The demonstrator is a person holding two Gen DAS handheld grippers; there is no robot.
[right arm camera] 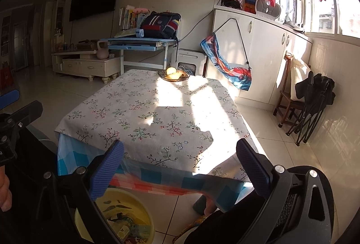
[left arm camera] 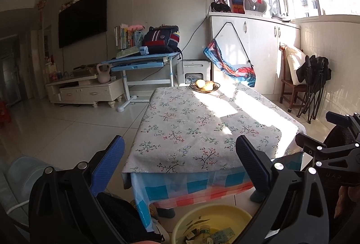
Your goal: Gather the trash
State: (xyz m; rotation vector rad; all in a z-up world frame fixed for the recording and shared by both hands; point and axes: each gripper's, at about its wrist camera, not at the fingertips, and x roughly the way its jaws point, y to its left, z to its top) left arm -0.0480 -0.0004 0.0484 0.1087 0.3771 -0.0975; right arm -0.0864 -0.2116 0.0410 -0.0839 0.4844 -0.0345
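A yellow basin (left arm camera: 225, 212) stands on the floor below the near edge of the table, with bottles and wrappers (left arm camera: 209, 233) lying in it. In the right wrist view the same basin (right arm camera: 137, 208) shows at the lower left with the trash (right arm camera: 126, 226) inside. My left gripper (left arm camera: 180, 164) is open and empty, held over the table's near edge. My right gripper (right arm camera: 178, 167) is also open and empty, above the table's front edge. The right gripper's black frame (left arm camera: 326, 149) shows at the right of the left wrist view.
The low table (left arm camera: 202, 122) has a floral cloth over a checked one. A bowl of fruit (left arm camera: 204, 86) sits at its far end. Beyond are a blue desk (left arm camera: 139, 61), a TV cabinet (left arm camera: 87, 91), white cupboards (left arm camera: 258, 52), and a chair (left arm camera: 292, 84) with folded black stools.
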